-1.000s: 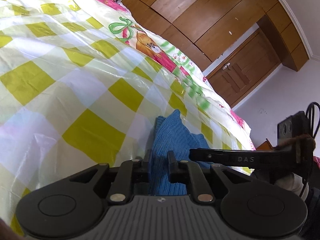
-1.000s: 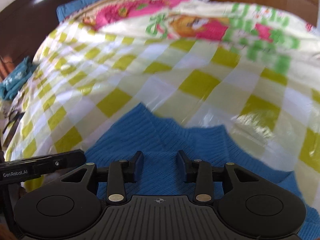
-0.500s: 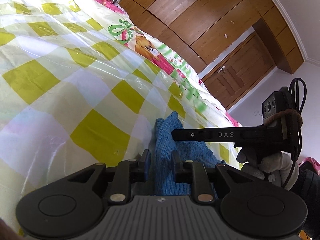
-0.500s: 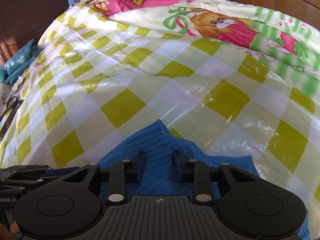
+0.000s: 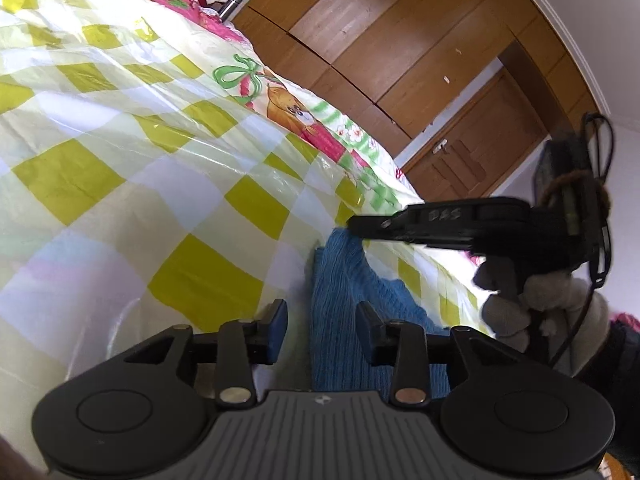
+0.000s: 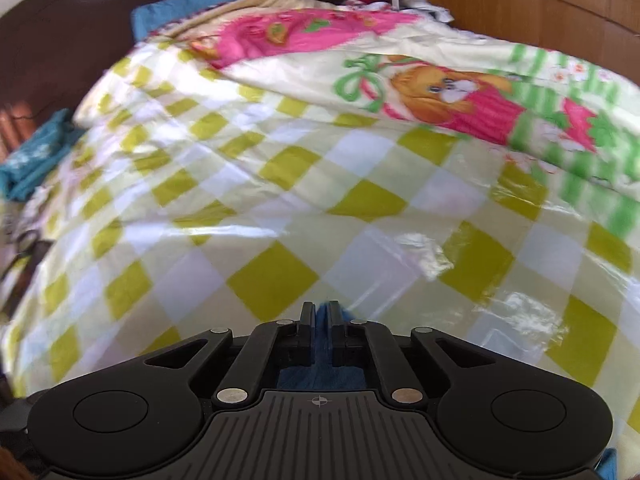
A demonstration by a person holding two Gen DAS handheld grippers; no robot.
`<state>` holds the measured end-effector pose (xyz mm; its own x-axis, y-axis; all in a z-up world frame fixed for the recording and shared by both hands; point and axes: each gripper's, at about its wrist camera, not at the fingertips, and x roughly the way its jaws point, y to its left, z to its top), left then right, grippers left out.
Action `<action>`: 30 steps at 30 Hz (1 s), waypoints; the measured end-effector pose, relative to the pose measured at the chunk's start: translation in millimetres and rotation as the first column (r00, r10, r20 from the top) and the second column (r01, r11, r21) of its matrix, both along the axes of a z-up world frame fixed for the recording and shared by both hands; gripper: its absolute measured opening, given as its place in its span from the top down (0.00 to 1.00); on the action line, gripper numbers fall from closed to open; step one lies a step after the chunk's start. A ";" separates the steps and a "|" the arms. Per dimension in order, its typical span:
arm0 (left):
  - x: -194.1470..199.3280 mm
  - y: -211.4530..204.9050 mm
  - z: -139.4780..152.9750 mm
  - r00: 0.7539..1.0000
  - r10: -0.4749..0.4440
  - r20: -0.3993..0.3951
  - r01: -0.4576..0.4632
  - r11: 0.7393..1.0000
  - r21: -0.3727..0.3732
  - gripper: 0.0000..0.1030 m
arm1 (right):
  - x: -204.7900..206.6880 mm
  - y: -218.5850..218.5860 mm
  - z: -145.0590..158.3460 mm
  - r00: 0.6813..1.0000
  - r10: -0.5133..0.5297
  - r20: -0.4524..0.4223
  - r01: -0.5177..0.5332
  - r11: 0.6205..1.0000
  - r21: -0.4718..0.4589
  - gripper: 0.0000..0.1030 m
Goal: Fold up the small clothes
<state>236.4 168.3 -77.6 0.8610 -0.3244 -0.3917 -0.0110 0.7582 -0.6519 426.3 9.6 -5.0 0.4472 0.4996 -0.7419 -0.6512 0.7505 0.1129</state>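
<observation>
A small blue knit garment [image 5: 344,300] lies on the yellow-checked bed cover [image 5: 140,168]. In the left wrist view my left gripper [image 5: 322,324] is open, its fingers on either side of the garment's near fold. My right gripper [image 5: 360,226] reaches in from the right, with a gloved hand behind it, its tip at the garment's far upper corner. In the right wrist view my right gripper [image 6: 320,316] is shut on a thin fold of the blue garment [image 6: 322,376], most of which is hidden under the gripper body.
A cartoon-print quilt [image 6: 460,92] lies at the far side of the bed. Wooden wardrobe doors [image 5: 380,40] stand behind. Blue cloths [image 6: 32,164] lie at the bed's left edge by a dark headboard [image 6: 60,40].
My left gripper has opened and let go of the garment. My right gripper has closed on the garment's far corner and lifted it.
</observation>
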 end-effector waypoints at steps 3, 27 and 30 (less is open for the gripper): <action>1.2 -5.6 1.1 1.000 -0.017 -0.003 0.017 0.999 0.033 0.50 | -14.4 -44.8 23.9 0.994 -0.109 0.014 0.107 0.988 0.108 0.89; 4.3 -59.6 20.0 0.972 -0.035 -0.233 0.102 0.954 0.282 0.38 | -185.5 -324.1 -51.3 0.772 -0.546 -0.326 0.632 0.715 0.299 0.47; 2.5 -63.3 23.5 0.969 -0.020 -0.245 0.099 0.943 0.317 0.38 | -194.1 -334.6 -52.1 0.748 -0.574 -0.333 0.662 0.676 0.323 0.48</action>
<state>238.9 105.0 -54.1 0.7144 -0.1936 -0.6724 -0.0815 0.9314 -0.3548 232.1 -325.0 -57.1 0.6359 0.4236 -0.6451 0.0144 0.8293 0.5587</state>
